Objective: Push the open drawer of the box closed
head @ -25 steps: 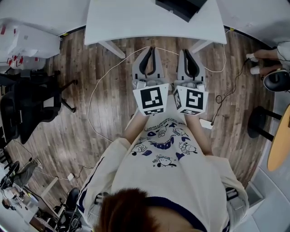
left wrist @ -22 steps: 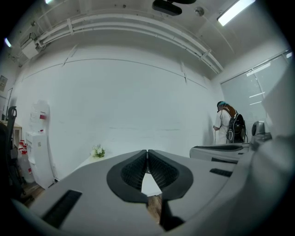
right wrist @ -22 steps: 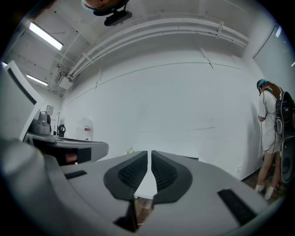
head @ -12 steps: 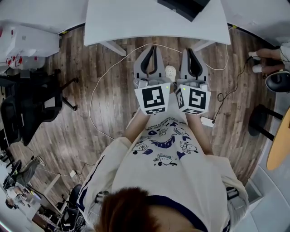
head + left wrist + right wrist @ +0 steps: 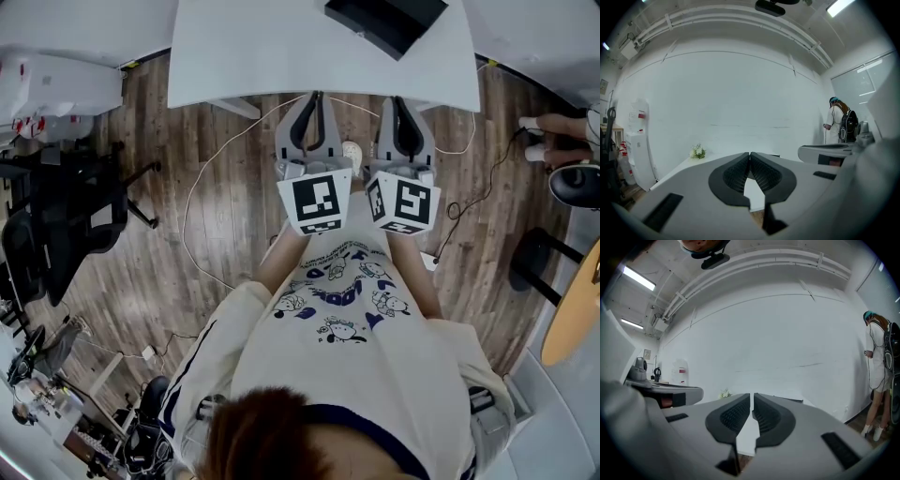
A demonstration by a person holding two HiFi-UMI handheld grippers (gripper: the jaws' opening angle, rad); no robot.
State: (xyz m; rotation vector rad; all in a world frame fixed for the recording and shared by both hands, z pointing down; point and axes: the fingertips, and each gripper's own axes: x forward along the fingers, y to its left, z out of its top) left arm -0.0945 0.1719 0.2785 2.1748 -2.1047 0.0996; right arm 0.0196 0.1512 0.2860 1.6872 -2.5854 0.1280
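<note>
A dark box (image 5: 385, 21) lies on the white table (image 5: 262, 47) at the top of the head view; I cannot make out its drawer. The person holds both grippers side by side in front of the body, above the wooden floor just short of the table's near edge. My left gripper (image 5: 315, 97) is shut with nothing between its jaws, and its tips meet in the left gripper view (image 5: 750, 154). My right gripper (image 5: 401, 101) is also shut and empty, its jaws almost touching in the right gripper view (image 5: 752, 395). Both point toward the table.
A black office chair (image 5: 56, 220) and a white machine (image 5: 56, 84) stand at the left. A white cable (image 5: 199, 178) loops over the floor. A dark stool (image 5: 536, 258) is at the right. Small flowers (image 5: 697, 151) sit on the table. A person (image 5: 879, 376) stands at the far right.
The person has stepped toward the table: the table and dark box now show more in the head view. Both grippers went forward with it and stayed shut.
</note>
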